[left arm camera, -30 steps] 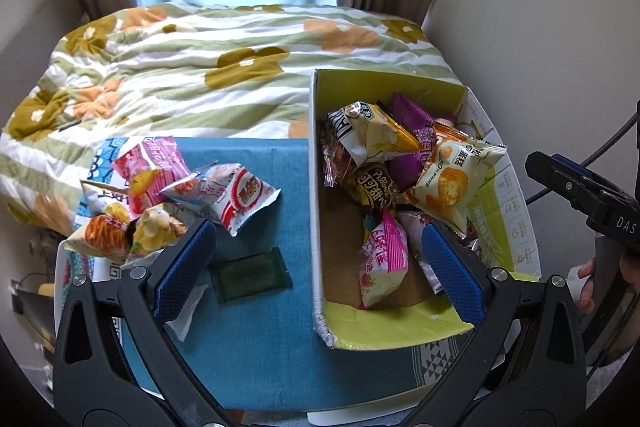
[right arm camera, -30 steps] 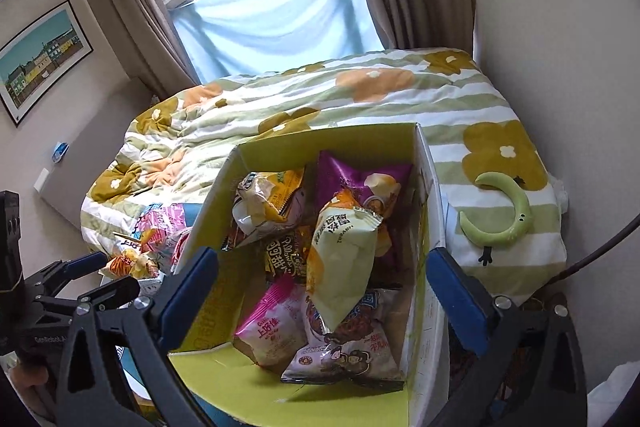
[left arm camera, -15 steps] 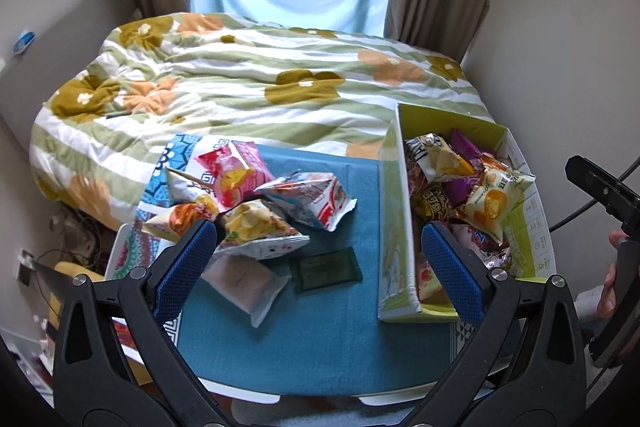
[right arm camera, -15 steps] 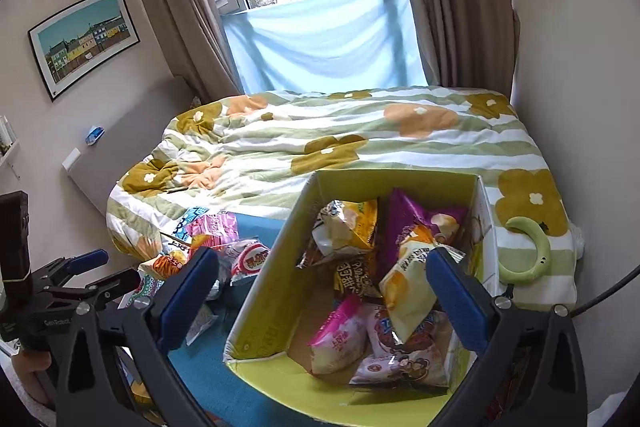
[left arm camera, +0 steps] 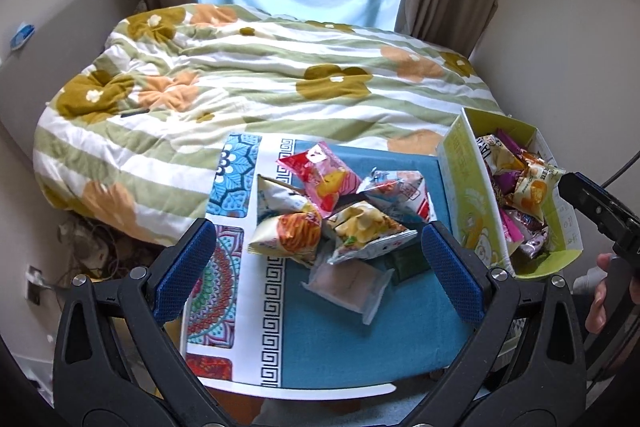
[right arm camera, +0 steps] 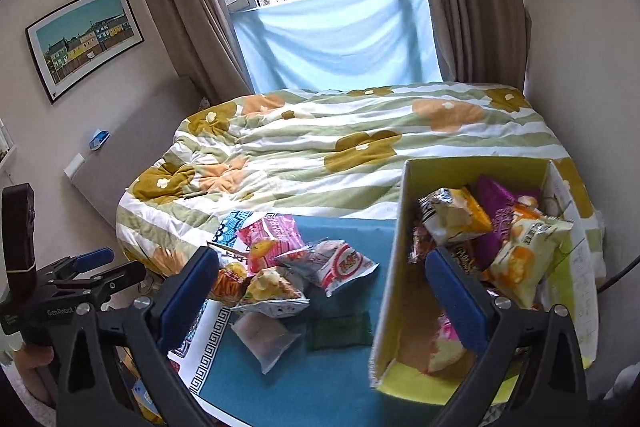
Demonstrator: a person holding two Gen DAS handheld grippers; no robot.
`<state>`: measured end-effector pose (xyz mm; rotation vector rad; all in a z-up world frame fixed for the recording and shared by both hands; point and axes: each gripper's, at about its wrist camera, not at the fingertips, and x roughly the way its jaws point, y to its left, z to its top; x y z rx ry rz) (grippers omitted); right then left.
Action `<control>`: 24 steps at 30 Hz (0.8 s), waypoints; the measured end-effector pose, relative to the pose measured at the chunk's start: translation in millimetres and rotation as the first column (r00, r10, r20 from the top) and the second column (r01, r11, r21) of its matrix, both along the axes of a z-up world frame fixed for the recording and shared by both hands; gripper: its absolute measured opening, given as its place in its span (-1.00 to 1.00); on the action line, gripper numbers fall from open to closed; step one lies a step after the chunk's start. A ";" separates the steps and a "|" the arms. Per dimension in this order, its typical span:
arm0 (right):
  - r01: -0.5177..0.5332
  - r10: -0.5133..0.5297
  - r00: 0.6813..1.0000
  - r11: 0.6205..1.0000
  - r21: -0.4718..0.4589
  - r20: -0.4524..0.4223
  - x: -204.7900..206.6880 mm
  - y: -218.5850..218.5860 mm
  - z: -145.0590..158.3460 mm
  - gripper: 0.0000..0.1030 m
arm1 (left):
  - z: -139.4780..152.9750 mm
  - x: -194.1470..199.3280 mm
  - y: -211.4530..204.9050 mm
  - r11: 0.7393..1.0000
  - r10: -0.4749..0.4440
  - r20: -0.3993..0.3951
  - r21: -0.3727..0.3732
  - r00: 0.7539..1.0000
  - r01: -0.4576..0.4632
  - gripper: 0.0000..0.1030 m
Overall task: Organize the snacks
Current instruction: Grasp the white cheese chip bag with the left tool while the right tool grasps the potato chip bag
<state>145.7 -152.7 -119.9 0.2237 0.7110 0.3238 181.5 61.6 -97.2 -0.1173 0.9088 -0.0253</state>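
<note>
both tools point(left arm camera: 318, 267) point(right arm camera: 320, 295) wide, empty. loose snack bags point(left arm camera: 360, 227) on desk point(left arm camera: 340, 339): light, puffy, slippery; i'd pinch a crimped seam.

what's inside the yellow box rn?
The yellow box holds a pile of snack bags: a pale chip bag on top, purple and pink ones. Lower packs are covered; some bare cardboard floor shows.
</note>
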 end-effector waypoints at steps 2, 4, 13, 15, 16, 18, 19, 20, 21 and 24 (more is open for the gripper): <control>0.007 -0.008 1.000 1.000 -0.004 -0.017 2.3 20.3 -3.7 1.00 | -4.3 4.6 19.6 1.000 -0.018 -0.015 -0.004 1.000 0.018 0.98; 0.019 -0.020 0.999 1.000 -0.009 -0.034 5.0 40.3 -8.0 1.00 | -11.0 9.5 37.5 0.999 -0.038 -0.032 -0.015 0.999 0.038 0.97; 0.055 -0.063 0.989 0.997 -0.061 -0.133 27.6 105.9 -45.0 1.00 | -63.6 59.0 75.4 0.988 -0.140 -0.160 -0.088 0.977 0.127 0.97; 0.045 -0.057 0.984 0.996 -0.076 -0.166 33.6 115.0 -57.9 1.00 | -77.7 70.2 73.7 0.984 -0.162 -0.187 -0.105 0.969 0.144 0.97; 0.035 -0.051 0.982 0.995 -0.089 -0.182 37.2 119.3 -64.9 1.00 | -85.2 75.2 72.3 0.982 -0.171 -0.200 -0.111 0.965 0.151 0.97; 0.011 -0.036 0.977 0.993 -0.121 -0.209 43.4 127.3 -78.8 1.00 | -100.7 85.6 66.8 0.979 -0.189 -0.228 -0.125 0.955 0.164 0.97; -0.006 -0.024 0.975 0.991 -0.134 -0.219 46.3 130.9 -85.7 1.00 | -108.1 90.2 64.2 0.977 -0.194 -0.242 -0.130 0.951 0.166 0.97; -0.022 -0.013 0.973 0.989 -0.149 -0.230 49.5 134.1 -92.7 1.00 | -115.5 94.9 61.0 0.976 -0.200 -0.255 -0.137 0.946 0.169 0.97; -0.038 -0.002 0.970 0.986 -0.162 -0.241 53.2 137.2 -99.5 1.00 | -122.7 99.1 58.7 0.974 -0.207 -0.268 -0.145 0.941 0.173 0.97; -0.093 0.038 0.961 0.978 -0.189 -0.275 62.7 144.3 -117.6 1.00 | -142.6 110.7 49.4 0.973 -0.214 -0.306 -0.154 0.928 0.174 0.97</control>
